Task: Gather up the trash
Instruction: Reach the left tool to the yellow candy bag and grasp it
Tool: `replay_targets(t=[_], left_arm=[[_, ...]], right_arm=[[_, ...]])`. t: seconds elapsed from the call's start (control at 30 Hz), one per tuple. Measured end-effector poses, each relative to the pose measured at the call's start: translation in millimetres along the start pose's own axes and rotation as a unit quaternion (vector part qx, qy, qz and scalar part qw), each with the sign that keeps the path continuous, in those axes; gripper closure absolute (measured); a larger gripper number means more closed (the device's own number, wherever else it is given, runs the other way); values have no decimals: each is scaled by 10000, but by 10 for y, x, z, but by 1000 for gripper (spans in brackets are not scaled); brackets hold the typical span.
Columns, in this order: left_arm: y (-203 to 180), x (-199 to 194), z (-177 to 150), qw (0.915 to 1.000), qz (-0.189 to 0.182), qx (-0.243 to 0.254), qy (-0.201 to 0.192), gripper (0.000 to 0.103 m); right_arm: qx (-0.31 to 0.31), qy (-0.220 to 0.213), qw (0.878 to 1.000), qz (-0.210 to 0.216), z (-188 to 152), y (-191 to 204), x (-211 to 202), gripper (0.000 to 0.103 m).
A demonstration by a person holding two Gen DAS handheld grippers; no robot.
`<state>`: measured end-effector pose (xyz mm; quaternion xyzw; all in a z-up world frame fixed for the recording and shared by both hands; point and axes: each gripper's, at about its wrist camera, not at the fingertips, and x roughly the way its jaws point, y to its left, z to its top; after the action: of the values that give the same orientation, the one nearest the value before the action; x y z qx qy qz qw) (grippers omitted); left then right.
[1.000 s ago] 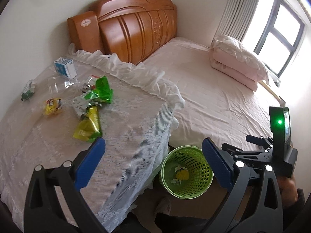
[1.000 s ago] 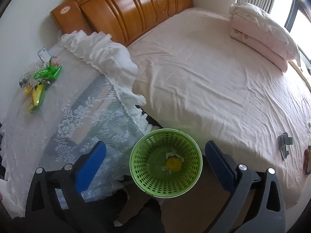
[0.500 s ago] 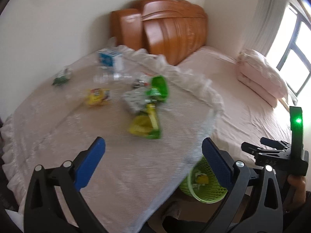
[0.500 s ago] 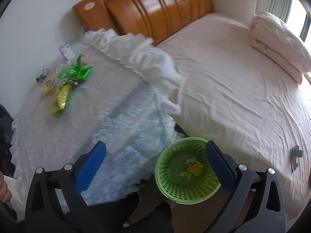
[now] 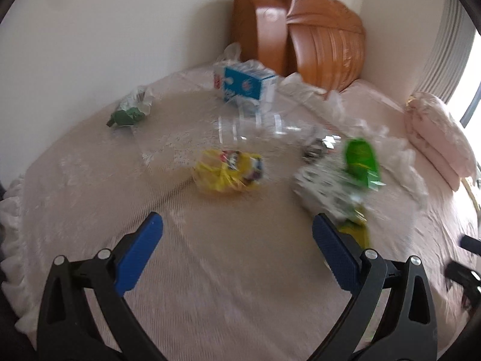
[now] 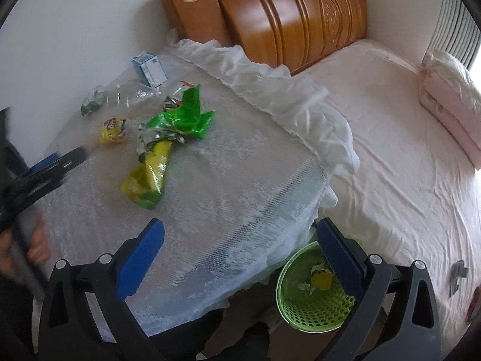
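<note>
1. Your left gripper has swung away from the green basket and now faces the tabletop; the basket has dropped out of its view.
2. The yellow wrapper now sits just ahead between your left fingers, much nearer than a second ago.
3. That view has gone blurred.
4. Your right gripper has shifted left: the basket has slid from centre to under the right finger, and the tabletop fills the gap.
5. Your left gripper has come into the right view's left edge.
</note>
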<state>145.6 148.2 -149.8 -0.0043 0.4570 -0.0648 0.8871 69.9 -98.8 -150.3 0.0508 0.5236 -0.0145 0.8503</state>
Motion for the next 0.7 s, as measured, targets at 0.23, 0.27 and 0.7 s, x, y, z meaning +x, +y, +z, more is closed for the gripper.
replay_targets(t=[0.23, 0.27, 0.7], left_arm=[[10, 625, 324, 9998, 101, 55, 131, 8], [-1, 670, 331, 9998, 102, 54, 164, 8], [9, 867, 439, 9997, 35, -76, 235, 43]], right_arm=[[-63, 112, 9999, -108, 102, 121, 81, 2], [-65, 125, 9999, -99, 121, 132, 102, 2], [-1079, -55, 9940, 195, 569, 457, 222, 2]])
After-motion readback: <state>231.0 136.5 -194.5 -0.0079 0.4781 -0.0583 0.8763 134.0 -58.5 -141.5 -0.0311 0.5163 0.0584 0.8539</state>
